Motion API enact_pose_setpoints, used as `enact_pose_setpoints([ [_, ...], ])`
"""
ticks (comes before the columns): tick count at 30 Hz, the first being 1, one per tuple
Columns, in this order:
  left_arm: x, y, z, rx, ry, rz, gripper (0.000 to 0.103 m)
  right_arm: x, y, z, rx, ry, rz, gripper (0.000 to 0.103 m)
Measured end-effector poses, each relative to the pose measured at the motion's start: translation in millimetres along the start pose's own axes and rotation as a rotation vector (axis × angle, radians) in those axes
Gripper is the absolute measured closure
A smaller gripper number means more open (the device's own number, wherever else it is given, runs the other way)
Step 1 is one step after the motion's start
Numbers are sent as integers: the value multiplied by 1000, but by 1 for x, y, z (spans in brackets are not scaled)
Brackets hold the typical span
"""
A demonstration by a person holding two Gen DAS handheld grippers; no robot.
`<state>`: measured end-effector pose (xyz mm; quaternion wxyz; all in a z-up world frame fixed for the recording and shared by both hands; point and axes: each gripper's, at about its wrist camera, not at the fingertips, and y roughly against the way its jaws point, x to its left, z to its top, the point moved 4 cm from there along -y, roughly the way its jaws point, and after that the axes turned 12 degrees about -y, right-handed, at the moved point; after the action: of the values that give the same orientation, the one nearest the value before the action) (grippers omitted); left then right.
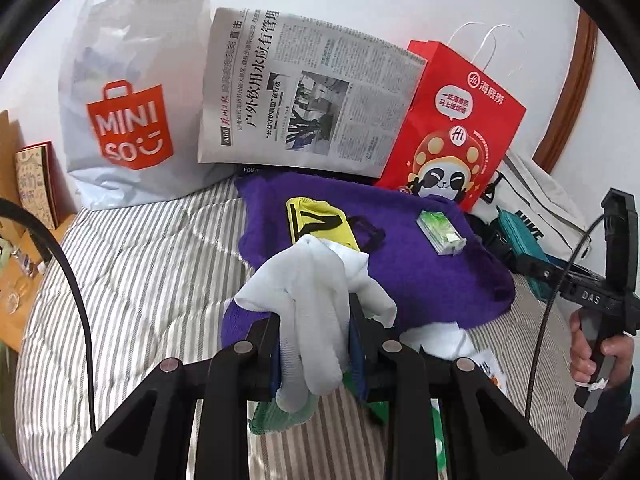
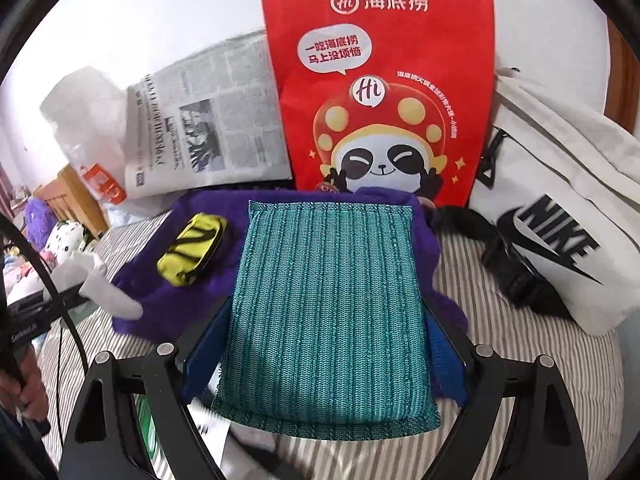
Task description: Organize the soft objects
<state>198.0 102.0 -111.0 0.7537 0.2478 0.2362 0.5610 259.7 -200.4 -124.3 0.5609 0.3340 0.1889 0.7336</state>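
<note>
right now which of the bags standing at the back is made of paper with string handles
The red Haidilao bag with the panda cartoon: stiff paper and thin white string handles. The Miniso bag is limp white plastic, and the Nike bag is white fabric with black straps.

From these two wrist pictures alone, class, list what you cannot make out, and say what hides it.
- Left wrist view: the green item under the white glove in the left gripper is mostly covered by the glove and fingers.
- Right wrist view: the small green packet is hidden behind the teal knitted pad in the right gripper.
- Both views: the red paper bag shows only its front, so its contents are unseen.
</note>
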Motion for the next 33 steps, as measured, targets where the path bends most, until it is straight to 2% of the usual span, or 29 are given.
enact_pose_setpoints([
  [6, 3, -20, 13, 2, 14, -13, 78, 7, -37, 11, 2, 2, -11, 15],
  [12, 5, -33, 23, 3, 9, -12, 78, 7, -70, 3, 49, 21, -41, 15],
  [25, 6, -53, 21, 27, 8, -8, 77, 8, -91, -21, 86, 103, -120, 15],
  [30, -2, -64, 21, 42, -9, -34, 77, 6, -99, -29, 121, 130, -140, 15],
  [33, -8, -73, 19, 68, -26, -61, 77, 4, -97, -29, 118, 120, -122, 15],
])
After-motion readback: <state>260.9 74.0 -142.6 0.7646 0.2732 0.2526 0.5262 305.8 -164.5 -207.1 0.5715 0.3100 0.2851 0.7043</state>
